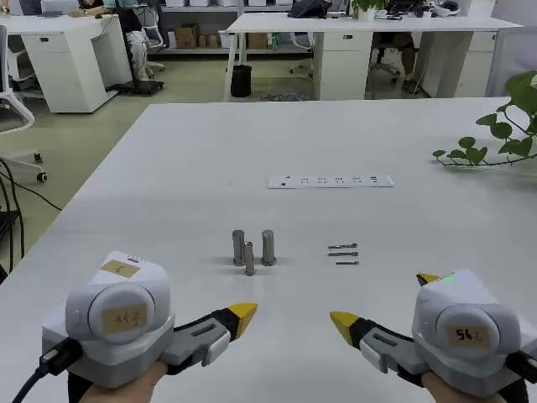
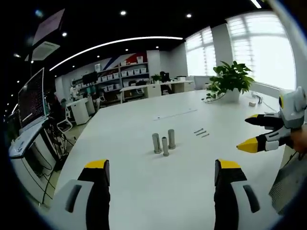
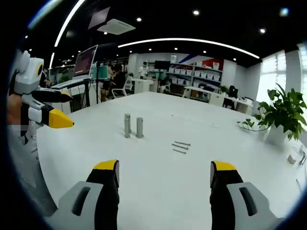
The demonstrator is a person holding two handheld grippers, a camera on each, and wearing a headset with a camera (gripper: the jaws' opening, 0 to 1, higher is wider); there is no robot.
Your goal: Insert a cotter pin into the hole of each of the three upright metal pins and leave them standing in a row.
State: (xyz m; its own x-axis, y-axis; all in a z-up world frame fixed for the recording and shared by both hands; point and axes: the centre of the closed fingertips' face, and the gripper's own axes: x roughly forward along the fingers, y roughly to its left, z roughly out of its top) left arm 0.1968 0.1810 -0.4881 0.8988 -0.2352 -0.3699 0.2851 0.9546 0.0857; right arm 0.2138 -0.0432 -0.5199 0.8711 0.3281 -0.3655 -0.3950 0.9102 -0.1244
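In the head view we see the three metal pins [image 1: 251, 249] standing upright in a tight cluster near the middle of the counter [image 1: 193, 168]. The three cotter pins [image 1: 342, 254] lie flat in a small stack to their right, apart from them. The left gripper [image 1: 228, 322] is low at the near left and the right gripper [image 1: 386, 300] at the near right. Both sit well short of the pins, and a white power strip [image 1: 330, 180] lies farther back.

In the left gripper view, the jaws stand wide with nothing between them. The metal pins [image 2: 164, 143] stand ahead, about centred between the jaws, with the cotter pins [image 2: 201, 132] farther right. The right gripper [image 2: 253, 131] comes in from the right, spread open.

In the right gripper view, the jaws are likewise wide and hold nothing. We make out two of the metal pins [image 3: 133, 126] ahead and left of centre, and the cotter pins [image 3: 181, 147] nearer, just right of centre. The left gripper [image 3: 64, 109] shows at the left edge.
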